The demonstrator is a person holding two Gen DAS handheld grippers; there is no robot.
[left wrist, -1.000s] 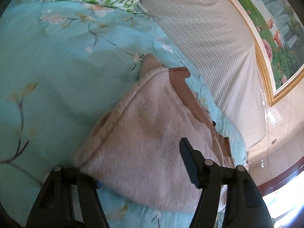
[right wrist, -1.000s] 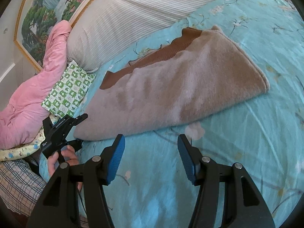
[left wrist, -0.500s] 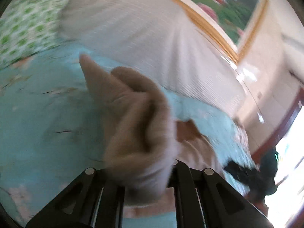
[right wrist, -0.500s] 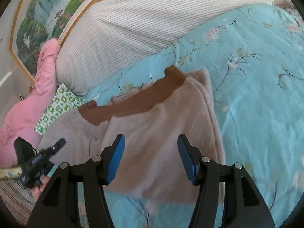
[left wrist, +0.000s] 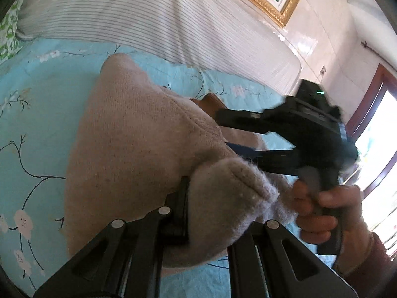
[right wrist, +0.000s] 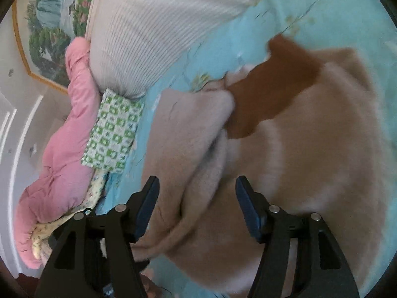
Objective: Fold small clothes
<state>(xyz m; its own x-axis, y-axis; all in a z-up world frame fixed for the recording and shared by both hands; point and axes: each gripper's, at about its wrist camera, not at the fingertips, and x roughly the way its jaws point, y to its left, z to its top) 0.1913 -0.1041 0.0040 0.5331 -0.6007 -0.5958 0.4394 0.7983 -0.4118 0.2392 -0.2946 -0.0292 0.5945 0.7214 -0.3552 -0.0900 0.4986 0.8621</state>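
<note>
A beige knitted sweater (left wrist: 129,134) with a brown ribbed collar (right wrist: 270,92) lies on the turquoise flowered bedsheet (left wrist: 29,114). My left gripper (left wrist: 213,206) is shut on a bunched fold of the sweater and holds it lifted above the sheet. My right gripper (right wrist: 196,206) is open, with its jaws spread over a raised fold of the sweater (right wrist: 198,149). In the left wrist view the right gripper (left wrist: 292,136) reaches in from the right, held by a hand (left wrist: 325,211).
A large striped white pillow (left wrist: 153,19) lies along the head of the bed. A pink quilt (right wrist: 64,149) and a green checked cloth (right wrist: 111,134) are piled at the left. A gold-framed painting (right wrist: 47,24) hangs on the wall.
My left gripper closed on the sweater's edge and lifted it, swinging to the right. My right gripper moved in over the sweater and stayed open.
</note>
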